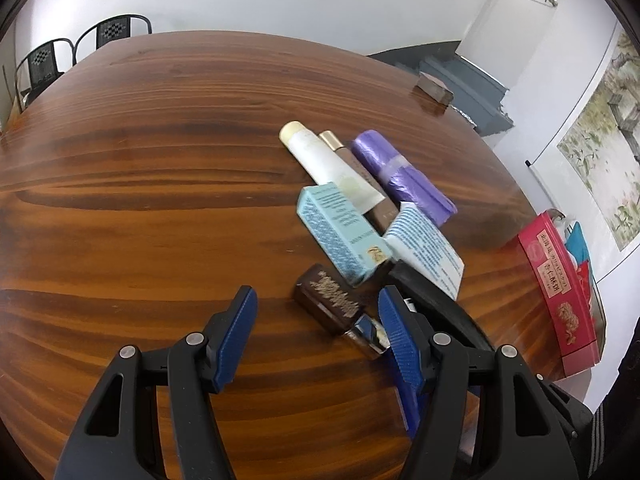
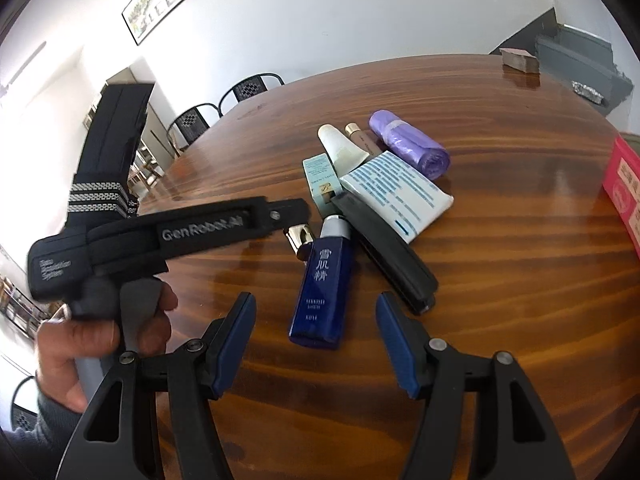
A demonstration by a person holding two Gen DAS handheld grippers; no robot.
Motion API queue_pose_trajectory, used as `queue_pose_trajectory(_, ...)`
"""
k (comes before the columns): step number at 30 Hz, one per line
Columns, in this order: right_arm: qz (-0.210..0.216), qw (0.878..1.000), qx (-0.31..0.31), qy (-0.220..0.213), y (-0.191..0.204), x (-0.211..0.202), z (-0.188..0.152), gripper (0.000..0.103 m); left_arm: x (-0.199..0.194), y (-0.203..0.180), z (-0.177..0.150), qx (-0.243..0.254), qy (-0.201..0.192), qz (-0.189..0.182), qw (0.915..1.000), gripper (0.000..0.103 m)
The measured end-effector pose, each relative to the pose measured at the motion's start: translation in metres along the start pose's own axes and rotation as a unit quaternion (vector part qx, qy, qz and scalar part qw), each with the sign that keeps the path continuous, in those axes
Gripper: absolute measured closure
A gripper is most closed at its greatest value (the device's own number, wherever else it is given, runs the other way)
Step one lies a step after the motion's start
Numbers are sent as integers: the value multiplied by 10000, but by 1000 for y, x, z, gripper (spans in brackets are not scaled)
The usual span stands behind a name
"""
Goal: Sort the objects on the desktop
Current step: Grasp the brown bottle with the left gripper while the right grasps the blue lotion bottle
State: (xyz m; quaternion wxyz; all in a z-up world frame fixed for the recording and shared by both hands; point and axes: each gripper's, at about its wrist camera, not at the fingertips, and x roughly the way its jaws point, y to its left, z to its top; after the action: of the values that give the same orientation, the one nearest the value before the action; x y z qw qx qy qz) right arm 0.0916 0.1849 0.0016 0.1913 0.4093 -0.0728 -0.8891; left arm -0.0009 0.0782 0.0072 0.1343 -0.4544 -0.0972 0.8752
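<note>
Wooden surface (image 1: 140, 200), cluster of small items toward its right half.

Left wrist view: left tongs (image 1: 318, 320) spread wide, nothing gripped, bare wood between the blue pads. Just past the right pad lies a brown case (image 1: 330, 300) with gold pattern, a shiny metal end toward the tongs. Beyond it a pale blue box (image 1: 340, 232), a white tube (image 1: 328, 160), a slim brown tube (image 1: 360, 176) with a gold cap, a purple bag roll (image 1: 400, 172), and a white leaflet pack (image 1: 424, 244) with blue print. A red box (image 1: 560, 292) sits at the right edge of the surface; a small brown block (image 1: 434, 88) near the far edge. A black flat case (image 1: 436, 304) is mostly hidden behind the right finger.

Right wrist view: right tongs (image 2: 316, 320) likewise parted, empty. A dark blue bottle (image 2: 324, 288) with a silver cap lies just ahead between the fingers, untouched; this bottle barely shows in the other view. The black flat case (image 2: 388, 248) shows in full here, lying beside the bottle and touching the leaflet pack (image 2: 396, 188). Bag roll (image 2: 408, 144), white tube (image 2: 340, 144), blue box (image 2: 320, 176) beyond. At left a hand (image 2: 92, 340) grips the left gripper's handle; the brown case is hidden behind that gripper except for its metal end.
</note>
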Motion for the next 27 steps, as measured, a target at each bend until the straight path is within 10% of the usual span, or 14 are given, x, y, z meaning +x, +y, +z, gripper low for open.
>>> queue_pose_trajectory(11, -239, 9996, -122, -14, -2, 2, 1, 36, -4, 15, -2, 345, -154, 906, 9952, 36)
queue_pose_trajectory(23, -277, 9988, -385, 85, 10, 13, 8, 36, 2, 5, 3, 728, -126, 670, 9950, 36)
queue_pose_trajectory(27, -370, 9980, -489, 169, 13, 21, 9, 38, 0, 1, 1, 816, -163, 594, 9948, 74)
